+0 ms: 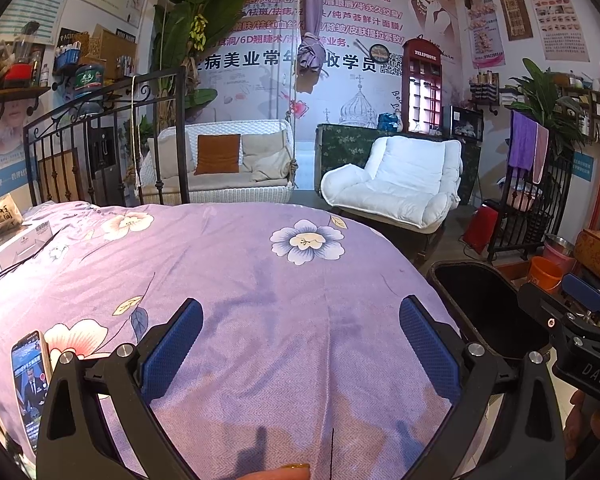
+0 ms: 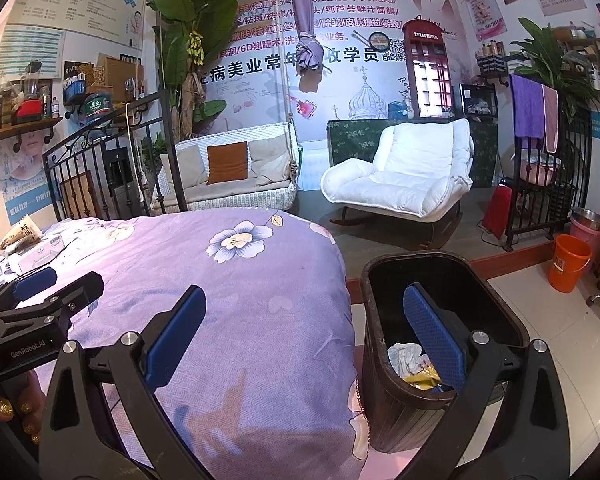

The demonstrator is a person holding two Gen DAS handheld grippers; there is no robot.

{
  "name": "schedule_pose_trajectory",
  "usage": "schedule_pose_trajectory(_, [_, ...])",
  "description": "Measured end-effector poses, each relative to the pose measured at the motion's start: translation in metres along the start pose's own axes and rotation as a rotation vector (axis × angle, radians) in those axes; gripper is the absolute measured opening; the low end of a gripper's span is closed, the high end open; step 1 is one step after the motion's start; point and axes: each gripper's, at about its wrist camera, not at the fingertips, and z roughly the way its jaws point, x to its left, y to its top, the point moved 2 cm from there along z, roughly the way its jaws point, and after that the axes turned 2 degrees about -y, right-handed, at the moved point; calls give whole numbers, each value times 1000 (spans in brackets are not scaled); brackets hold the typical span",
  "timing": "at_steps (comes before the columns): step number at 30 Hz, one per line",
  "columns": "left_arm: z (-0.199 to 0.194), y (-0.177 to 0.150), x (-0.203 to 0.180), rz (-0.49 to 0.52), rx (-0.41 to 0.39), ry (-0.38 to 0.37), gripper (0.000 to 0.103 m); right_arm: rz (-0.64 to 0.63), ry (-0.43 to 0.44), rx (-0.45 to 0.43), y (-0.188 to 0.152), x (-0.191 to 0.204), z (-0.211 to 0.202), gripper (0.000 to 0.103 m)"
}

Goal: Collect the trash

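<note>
Both grippers, left and right, gape empty. Risk: right clips bin rim, tipping it; phone mistaken for trash.

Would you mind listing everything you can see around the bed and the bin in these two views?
bedspread: one, purple with flowers, covering the bed under both grippers
trash bin: one, dark brown, on the floor at the bed's right edge
trash: several pieces, white and yellow, inside the bin
phone: one, screen lit, on the bedspread at near left
white box: one, at the far left of the bed
armchair: one, white, across the room
swing seat: one, white wicker with an orange cushion, by the wall
bucket: one, orange, on the floor at right
left gripper: blue pads, open over the bedspread
right gripper: blue pads, open, one finger over the bin
</note>
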Motion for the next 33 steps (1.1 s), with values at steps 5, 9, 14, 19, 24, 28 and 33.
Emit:
schedule_pose_trajectory(5, [-1, 0, -1, 1, 0, 2, 98, 0, 0, -1, 0, 0, 0, 98])
schedule_pose_trajectory(9, [1, 0, -1, 0, 2, 0, 98, 1, 0, 1, 0, 0, 0, 98])
schedule_pose_trajectory(14, [0, -1, -1, 2, 2, 0, 98, 1, 0, 1, -1, 0, 0, 98])
schedule_pose_trajectory(19, [0, -1, -2, 0, 1, -1, 98, 2, 1, 2, -1, 0, 0, 98])
schedule_pose_trajectory(24, [0, -1, -2, -1, 2, -3, 98, 1, 0, 2, -1, 0, 0, 98])
schedule_pose_trajectory(28, [0, -1, -2, 0, 2, -2, 98, 2, 0, 2, 0, 1, 0, 98])
schedule_pose_trajectory(33, [0, -1, -2, 0, 2, -2, 98, 3, 0, 3, -2, 2, -1, 98])
